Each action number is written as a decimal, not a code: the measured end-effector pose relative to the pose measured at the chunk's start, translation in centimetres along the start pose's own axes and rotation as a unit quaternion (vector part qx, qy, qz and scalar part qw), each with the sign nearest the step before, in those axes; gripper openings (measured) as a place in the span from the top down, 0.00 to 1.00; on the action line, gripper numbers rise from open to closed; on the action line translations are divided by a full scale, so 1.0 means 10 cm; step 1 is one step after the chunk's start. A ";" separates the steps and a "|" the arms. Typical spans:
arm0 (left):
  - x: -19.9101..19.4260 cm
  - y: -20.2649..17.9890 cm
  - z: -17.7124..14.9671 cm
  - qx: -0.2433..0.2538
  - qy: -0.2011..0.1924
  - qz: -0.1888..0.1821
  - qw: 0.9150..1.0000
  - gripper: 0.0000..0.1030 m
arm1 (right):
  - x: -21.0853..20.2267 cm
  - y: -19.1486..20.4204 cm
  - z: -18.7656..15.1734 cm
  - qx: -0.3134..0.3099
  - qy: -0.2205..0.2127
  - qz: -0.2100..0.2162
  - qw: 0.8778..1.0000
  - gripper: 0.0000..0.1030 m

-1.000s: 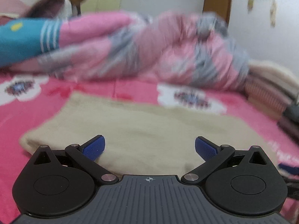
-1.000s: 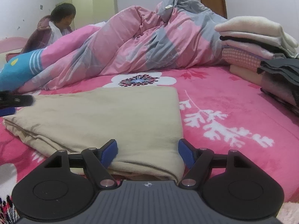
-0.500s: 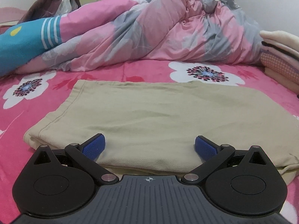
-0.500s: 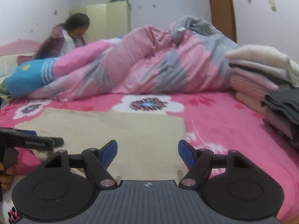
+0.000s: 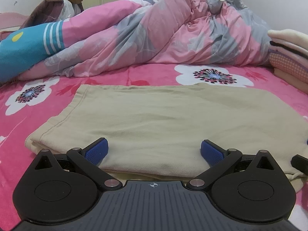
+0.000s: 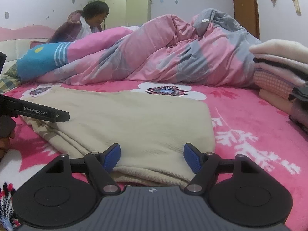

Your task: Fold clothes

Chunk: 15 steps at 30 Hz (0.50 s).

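We held both grippers, left [image 5: 153,151] and right [image 6: 151,155], fingers released and empty, at the near hem of the beige garment [image 5: 163,119], which lay flat on the bed [image 6: 250,127], judged positioned for the next fold.

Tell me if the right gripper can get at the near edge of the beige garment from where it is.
Probably yes. The right gripper is open, with the beige garment's near folded edge lying right ahead between its jaws, and nothing sits in between.
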State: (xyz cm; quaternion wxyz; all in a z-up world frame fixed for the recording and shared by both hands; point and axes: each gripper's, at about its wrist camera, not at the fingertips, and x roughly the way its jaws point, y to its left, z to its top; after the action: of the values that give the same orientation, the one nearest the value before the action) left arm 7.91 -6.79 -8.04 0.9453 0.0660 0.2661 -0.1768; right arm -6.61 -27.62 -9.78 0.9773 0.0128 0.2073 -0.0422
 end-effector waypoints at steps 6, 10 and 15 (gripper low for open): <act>0.01 -0.02 0.00 0.005 -0.003 0.004 1.000 0.00 | -0.01 -0.01 -0.02 0.004 -0.002 0.001 1.000 0.26; 0.00 -0.02 -0.01 0.005 -0.005 0.005 1.000 0.00 | -0.02 -0.01 -0.02 0.005 -0.002 0.002 1.000 0.26; 0.00 -0.02 -0.03 0.006 -0.009 0.005 1.000 0.00 | -0.02 -0.01 -0.03 0.007 -0.003 0.003 1.000 0.26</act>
State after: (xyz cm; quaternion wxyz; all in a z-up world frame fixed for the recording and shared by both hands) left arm 7.72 -6.88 -8.33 0.9480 0.0711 0.2565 -0.1744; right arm -6.95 -27.71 -9.97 0.9779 0.0199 0.2039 -0.0412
